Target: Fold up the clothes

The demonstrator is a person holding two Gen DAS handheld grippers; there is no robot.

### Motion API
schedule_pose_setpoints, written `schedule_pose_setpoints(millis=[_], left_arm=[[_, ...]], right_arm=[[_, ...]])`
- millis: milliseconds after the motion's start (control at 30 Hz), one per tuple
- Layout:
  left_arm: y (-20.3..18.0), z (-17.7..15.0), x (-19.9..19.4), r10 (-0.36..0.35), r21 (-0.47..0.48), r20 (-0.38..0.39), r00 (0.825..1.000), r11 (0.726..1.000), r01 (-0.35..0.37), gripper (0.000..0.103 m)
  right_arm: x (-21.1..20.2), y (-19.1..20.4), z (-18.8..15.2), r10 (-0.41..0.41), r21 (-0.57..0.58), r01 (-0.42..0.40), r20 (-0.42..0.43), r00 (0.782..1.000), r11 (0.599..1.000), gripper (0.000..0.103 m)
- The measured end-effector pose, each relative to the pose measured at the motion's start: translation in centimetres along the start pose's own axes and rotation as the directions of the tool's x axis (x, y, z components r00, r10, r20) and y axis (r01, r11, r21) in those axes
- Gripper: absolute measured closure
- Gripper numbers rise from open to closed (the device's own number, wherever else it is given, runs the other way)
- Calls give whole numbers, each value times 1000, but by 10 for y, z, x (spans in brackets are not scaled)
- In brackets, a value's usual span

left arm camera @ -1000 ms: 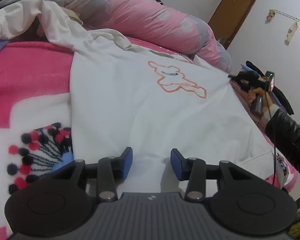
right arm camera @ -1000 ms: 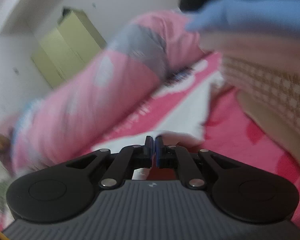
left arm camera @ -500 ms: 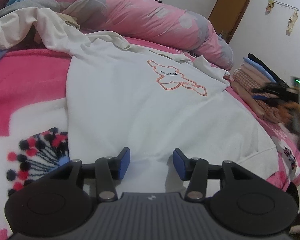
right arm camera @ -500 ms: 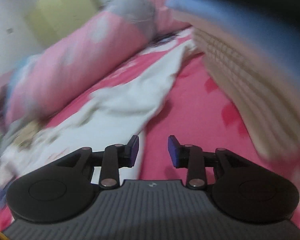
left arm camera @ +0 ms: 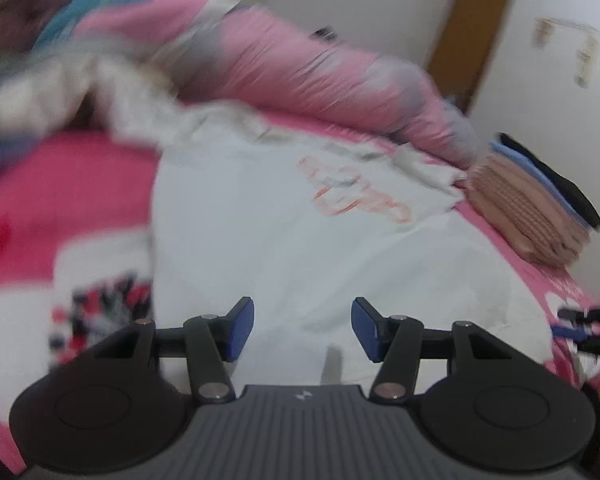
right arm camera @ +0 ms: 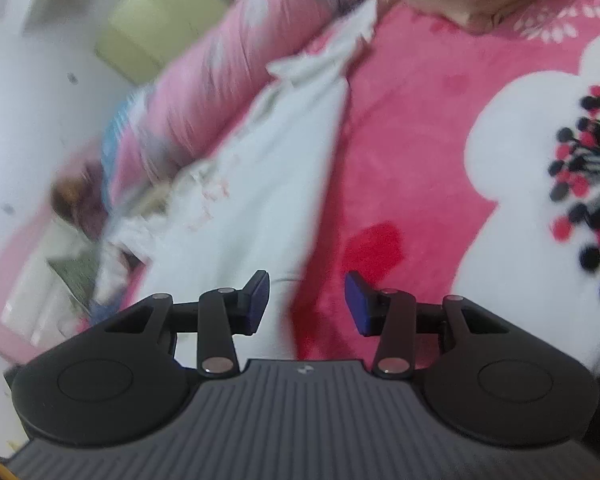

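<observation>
White cotton T-shirt w/ orange outline print (left arm camera: 300, 240) lies spread flat on pink fleece blanket w/ white flower pattern (right arm camera: 420, 152), collar end toward rolled pink-and-grey quilt (left arm camera: 320, 76). Left gripper (left arm camera: 303, 328) hangs over shirt's near hem, jaws opening, nothing btwn them. Right gripper (right arm camera: 306, 300) sits over shirt's side edge where it meets blanket, jaws also opening, empty. Stack of folded clothes, beige, blue and black (left arm camera: 540, 208), rests on blanket just beside the shirt.
</observation>
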State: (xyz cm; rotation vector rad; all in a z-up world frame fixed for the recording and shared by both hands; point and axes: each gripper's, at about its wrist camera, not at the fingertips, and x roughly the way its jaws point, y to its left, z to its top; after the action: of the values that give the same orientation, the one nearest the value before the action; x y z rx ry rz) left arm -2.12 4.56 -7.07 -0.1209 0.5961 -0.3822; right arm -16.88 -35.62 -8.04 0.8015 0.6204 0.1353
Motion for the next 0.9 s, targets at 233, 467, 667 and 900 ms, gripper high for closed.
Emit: schedule_pose_setpoints(millis=[233, 467, 667, 900], left_arm=[[-127, 9, 41, -243, 376, -133, 961, 885, 275, 30], [-231, -8, 107, -224, 552, -266, 937, 762, 339, 38], [-228, -14, 132, -179, 488, -333, 926, 807, 331, 92], [-132, 39, 141, -437, -104, -244, 866, 899, 425, 93]], right_arm=[[-20, -26, -9, 11, 82, -28, 194, 981, 996, 60], [-21, -41, -17, -65, 31, 59, 263, 963, 998, 60], [-20, -53, -25, -2, 7, 0, 302, 953, 1000, 60], [-22, -58, -24, 55, -22, -50, 327, 943, 998, 60]])
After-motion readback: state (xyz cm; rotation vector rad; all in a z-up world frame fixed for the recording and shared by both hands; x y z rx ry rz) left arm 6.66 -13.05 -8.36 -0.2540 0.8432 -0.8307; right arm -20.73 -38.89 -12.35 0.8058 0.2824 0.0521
